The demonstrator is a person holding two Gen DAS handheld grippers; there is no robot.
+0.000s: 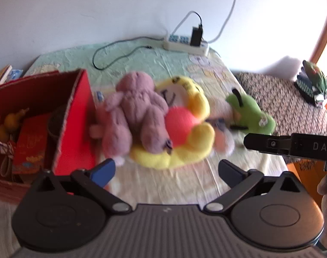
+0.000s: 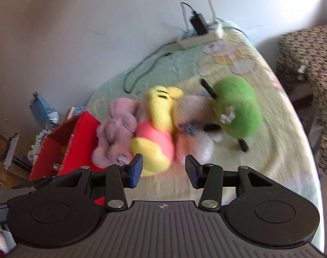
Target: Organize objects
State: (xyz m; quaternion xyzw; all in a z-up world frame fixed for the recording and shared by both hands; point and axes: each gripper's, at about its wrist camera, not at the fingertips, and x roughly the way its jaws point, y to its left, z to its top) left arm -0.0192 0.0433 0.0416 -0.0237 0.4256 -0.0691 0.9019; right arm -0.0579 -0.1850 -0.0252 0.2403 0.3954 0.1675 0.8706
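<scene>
Our left gripper (image 1: pixel 166 169) gapes wide and empty, plushies (image 1: pixel 163 116) mid-frame just above; right gripper (image 2: pixel 163 169) half-open, empty too.

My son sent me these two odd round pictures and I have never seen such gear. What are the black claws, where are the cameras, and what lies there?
These are two hand-held grippers, each with a camera looking along its fingers. One picture is from the left gripper, one from the right gripper. Both are open and hold nothing. On the pale patterned bedcover lie a mauve plush animal, a yellow plush bear in a red shirt and a green plush toy. A red cardboard box stands beside them.
</scene>
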